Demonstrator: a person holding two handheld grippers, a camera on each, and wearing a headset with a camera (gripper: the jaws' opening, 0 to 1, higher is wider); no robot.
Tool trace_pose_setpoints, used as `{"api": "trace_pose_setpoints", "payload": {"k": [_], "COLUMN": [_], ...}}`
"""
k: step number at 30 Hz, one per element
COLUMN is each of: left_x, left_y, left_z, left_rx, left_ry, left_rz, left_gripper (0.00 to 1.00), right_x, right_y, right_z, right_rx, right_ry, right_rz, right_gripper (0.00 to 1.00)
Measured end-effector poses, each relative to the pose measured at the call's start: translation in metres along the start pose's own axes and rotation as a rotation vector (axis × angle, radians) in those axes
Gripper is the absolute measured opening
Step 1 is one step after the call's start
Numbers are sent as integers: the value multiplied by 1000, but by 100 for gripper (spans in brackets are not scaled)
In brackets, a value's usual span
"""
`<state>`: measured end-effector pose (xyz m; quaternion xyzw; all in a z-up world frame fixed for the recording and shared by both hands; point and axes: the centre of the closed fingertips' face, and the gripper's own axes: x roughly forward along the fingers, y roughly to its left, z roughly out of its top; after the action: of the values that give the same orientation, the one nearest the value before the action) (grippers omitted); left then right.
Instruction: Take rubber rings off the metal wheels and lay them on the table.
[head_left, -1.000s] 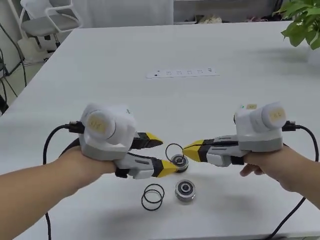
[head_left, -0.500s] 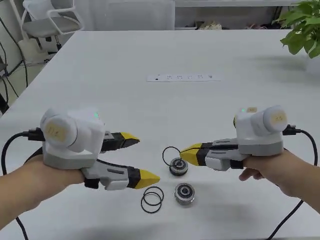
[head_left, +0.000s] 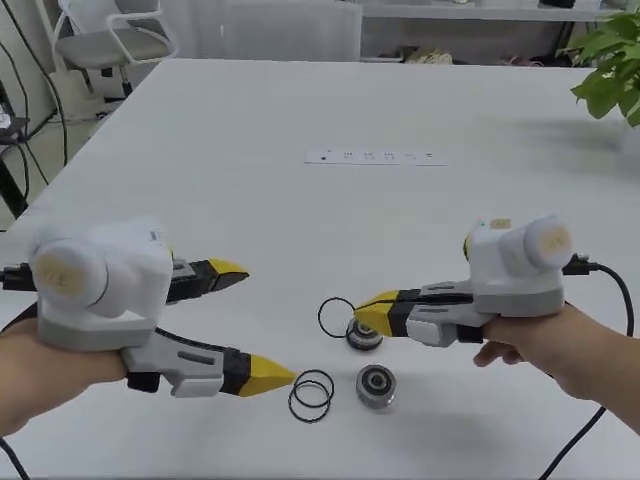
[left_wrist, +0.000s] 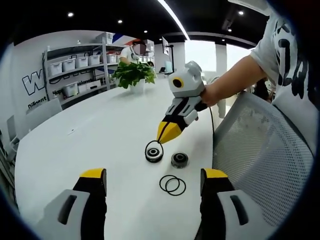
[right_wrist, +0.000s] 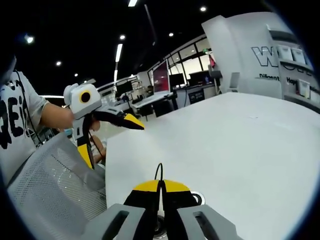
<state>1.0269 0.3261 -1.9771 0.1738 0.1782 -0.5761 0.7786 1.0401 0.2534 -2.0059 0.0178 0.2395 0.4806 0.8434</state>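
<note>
My left hand-held gripper (head_left: 266, 322) has drawn back leftward, its jaws wide apart. Nearest me, two loose rubber rings (head_left: 311, 392) lie on the bench (head_left: 300, 210) beside a bare wheel (head_left: 375, 383). Beyond them, the right hand-held gripper (head_left: 366, 309) is pinched together on a thin ring (head_left: 320, 318) at the far wheel (head_left: 362, 336). The ring looks light and stretchy, so I'd hold it by its edge.

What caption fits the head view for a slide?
Right tool pinches a rubber ring at one metal wheel; left tool open beside two loose rings.
</note>
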Motion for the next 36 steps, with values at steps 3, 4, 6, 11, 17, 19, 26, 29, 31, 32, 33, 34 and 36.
{"api": "trace_pose_setpoints", "payload": {"k": [3, 4, 6, 11, 17, 19, 26, 29, 31, 32, 33, 34, 36], "left_x": [-4, -6, -9, -15, -23, -25, -28, -29, -29, -29, -29, -29, -28], "left_y": [1, 0, 0, 1, 6, 6, 6, 7, 7, 8, 8, 8, 8], "left_z": [-2, -3, -6, -12, -16, -18, -24, -25, -25, -24, -24, -24, -24], "left_rx": [-6, -9, -13, -15, -29, -33, -53, -48, -47, -48, -48, -50, -51], "left_ry": [-2, -3, -2, 7, 8, 10, 17, 22, 22, 20, 19, 18, 19], "left_rz": [9, 11, 16, 32, 56, 61, 68, 72, 70, 72, 72, 71, 69], "left_gripper": [78, 78, 79, 83, 85, 85, 85, 85, 85, 85, 85, 85, 85], "right_x": [3, 4, 7, 15, 25, 27, 32, 33, 32, 32, 31, 30, 30], "right_y": [2, 3, 5, 9, 13, 15, 21, 22, 21, 21, 21, 20, 19], "right_z": [-2, -2, -4, -10, -20, -23, -32, -36, -41, -43, -44, -46, -47], "right_rx": [0, 2, 3, 7, 24, 35, 65, 81, 87, 89, 90, 97, 102], "right_ry": [8, 10, 15, 38, 65, 77, 112, 131, 155, 164, 170, 178, 183], "right_rz": [11, 14, 22, 44, 72, 84, 113, 118, 118, 117, 116, 113, 109], "right_gripper": [0, 0, 0, 0, 0, 0, 0, 0, 0, 0, 0, 0, 0]}}
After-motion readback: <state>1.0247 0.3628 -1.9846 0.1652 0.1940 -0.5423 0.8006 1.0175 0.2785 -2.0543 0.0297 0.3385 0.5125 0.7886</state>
